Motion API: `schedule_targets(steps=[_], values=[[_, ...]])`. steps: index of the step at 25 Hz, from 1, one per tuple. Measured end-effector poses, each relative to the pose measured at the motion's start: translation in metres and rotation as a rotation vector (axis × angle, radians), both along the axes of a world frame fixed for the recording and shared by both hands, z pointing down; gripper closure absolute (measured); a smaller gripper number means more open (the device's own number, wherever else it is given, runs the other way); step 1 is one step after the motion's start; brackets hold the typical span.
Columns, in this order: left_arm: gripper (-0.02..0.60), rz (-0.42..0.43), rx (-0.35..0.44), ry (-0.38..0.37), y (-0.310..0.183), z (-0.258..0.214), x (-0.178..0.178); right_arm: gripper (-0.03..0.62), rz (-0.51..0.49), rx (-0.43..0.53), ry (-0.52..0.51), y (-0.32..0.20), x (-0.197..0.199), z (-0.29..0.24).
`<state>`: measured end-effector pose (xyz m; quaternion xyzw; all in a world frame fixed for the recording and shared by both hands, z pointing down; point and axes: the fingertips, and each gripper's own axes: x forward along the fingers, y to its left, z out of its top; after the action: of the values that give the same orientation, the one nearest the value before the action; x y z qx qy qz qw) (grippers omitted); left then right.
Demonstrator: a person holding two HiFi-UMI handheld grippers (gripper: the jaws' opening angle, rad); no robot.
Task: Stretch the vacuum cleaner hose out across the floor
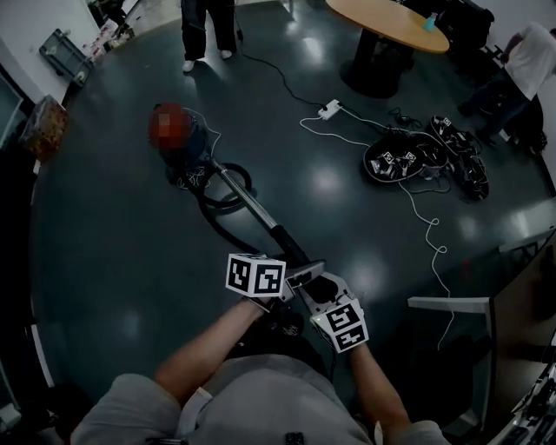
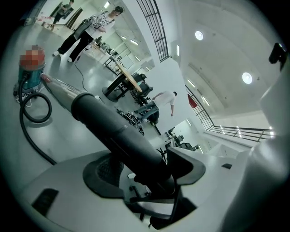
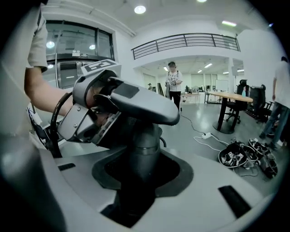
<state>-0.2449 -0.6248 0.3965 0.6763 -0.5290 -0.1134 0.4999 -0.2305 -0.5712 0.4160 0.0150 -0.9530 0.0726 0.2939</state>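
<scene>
The teal canister vacuum point(image 1: 182, 148) stands on the dark floor, and its black hose point(image 1: 221, 202) coils in a loop beside it. A silver and black wand point(image 1: 256, 213) runs from the canister back to the handle point(image 1: 306, 274) in front of me. My left gripper point(image 1: 282, 288) sits at the handle's left with its jaws spread wide around the dark wand point(image 2: 118, 129), the pads not pressing. My right gripper point(image 1: 317, 295) is shut on the handle's neck point(image 3: 144, 145), just under the curved grip point(image 3: 140, 106). The left gripper view also shows the canister point(image 2: 31, 77) and the looped hose point(image 2: 34, 113).
A white power strip point(image 1: 329, 109) and a trailing white cable point(image 1: 430, 230) lie to the right, next to a pile of black gear point(image 1: 408, 161). A round table point(image 1: 387, 26) stands at the back. One person point(image 1: 207, 30) stands beyond the vacuum, another point(image 1: 532, 61) at far right.
</scene>
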Motion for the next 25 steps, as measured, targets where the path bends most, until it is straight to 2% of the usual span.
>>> schedule_targets(steps=[4,6,8,9,13,17,21,23,25], values=[[0.311,-0.054,-0.009,0.042,0.024,0.0,0.011,0.454,-0.08,-0.01,-0.015,0.025,0.012,0.002],[0.314,-0.067,-0.013,0.046,0.035,0.0,0.015,0.451,-0.092,-0.064,-0.02,0.038,0.019,0.005],[0.314,-0.053,-0.018,0.046,0.045,-0.003,0.021,0.37,-0.081,-0.14,-0.031,0.045,0.029,0.002],[0.314,-0.044,-0.018,0.047,0.05,-0.006,0.024,0.351,-0.084,-0.162,-0.036,0.051,0.034,-0.003],[0.314,0.001,-0.013,0.029,0.082,-0.01,0.029,0.345,-0.167,-0.167,-0.004,0.09,0.053,-0.018],[0.314,0.104,-0.006,-0.012,0.124,-0.005,0.029,0.345,-0.187,-0.144,0.04,0.127,0.077,-0.025],[0.314,0.267,-0.007,-0.059,0.18,0.001,0.029,0.345,-0.167,-0.031,0.069,0.154,0.08,-0.036],[0.314,0.36,-0.019,-0.084,0.209,0.004,0.027,0.345,-0.217,0.03,0.084,0.171,0.069,-0.043],[0.314,0.452,-0.045,-0.105,0.239,0.004,0.026,0.345,-0.312,0.073,0.114,0.193,0.056,-0.05]])
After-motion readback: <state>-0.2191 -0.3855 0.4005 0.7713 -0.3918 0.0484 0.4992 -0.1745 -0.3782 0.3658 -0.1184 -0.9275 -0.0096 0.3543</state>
